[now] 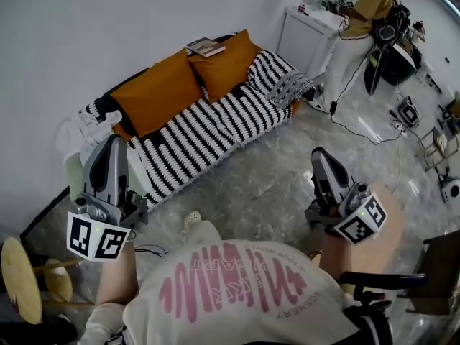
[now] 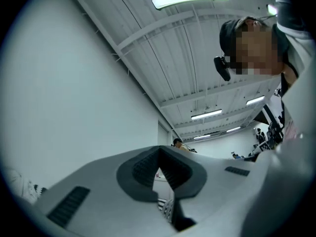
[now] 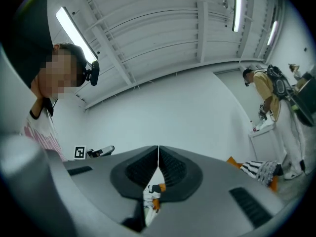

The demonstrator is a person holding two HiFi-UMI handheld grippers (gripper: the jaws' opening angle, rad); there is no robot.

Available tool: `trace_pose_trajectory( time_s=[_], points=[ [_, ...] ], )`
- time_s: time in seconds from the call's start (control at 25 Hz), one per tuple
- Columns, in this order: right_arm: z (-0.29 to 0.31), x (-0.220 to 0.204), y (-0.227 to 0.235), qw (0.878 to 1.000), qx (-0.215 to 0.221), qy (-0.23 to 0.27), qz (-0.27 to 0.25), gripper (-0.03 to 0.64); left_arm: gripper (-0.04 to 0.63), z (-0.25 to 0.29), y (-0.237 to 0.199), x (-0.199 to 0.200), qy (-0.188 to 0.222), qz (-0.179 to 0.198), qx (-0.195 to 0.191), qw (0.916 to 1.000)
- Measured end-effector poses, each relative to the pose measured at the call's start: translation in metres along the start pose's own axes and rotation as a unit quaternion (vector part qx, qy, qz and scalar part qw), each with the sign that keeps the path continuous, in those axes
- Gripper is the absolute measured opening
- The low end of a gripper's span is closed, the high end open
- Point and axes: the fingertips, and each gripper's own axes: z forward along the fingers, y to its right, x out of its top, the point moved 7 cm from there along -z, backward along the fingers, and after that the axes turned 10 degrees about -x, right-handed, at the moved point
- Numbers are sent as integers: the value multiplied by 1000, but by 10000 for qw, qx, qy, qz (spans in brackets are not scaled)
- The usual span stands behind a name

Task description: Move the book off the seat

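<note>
The book lies on top of the orange cushions at the back of a sofa draped with a black-and-white striped blanket, in the head view. Both grippers hang in the air in front of the sofa, well short of the book. My left gripper is at the left, near the sofa's end, its jaws shut with nothing between them. Farther right, over the floor, my right gripper is also shut and empty. Neither gripper view shows the book.
White cloth is heaped on the sofa's left end. A person stands at a white cabinet at the back right, with cables and gear on the floor. A round wooden stool stands left, a dark chair right.
</note>
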Motion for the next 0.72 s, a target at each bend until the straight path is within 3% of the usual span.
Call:
trace_pose_trajectory(
  time_s=[0.32, 0.56, 0.72],
  points=[
    [-1, -5, 20, 9992, -394, -30, -99, 14, 6, 34, 5, -18, -218, 168, -516, 9983],
    [16, 1, 34, 9987, -421, -46, -270, 14, 6, 65, 5, -35, -401, 396, -960, 9938],
    [43, 8, 47, 9965, -612, -140, -554, 14, 7, 98, -17, -44, -299, 238, -1121, 9930]
  ],
)
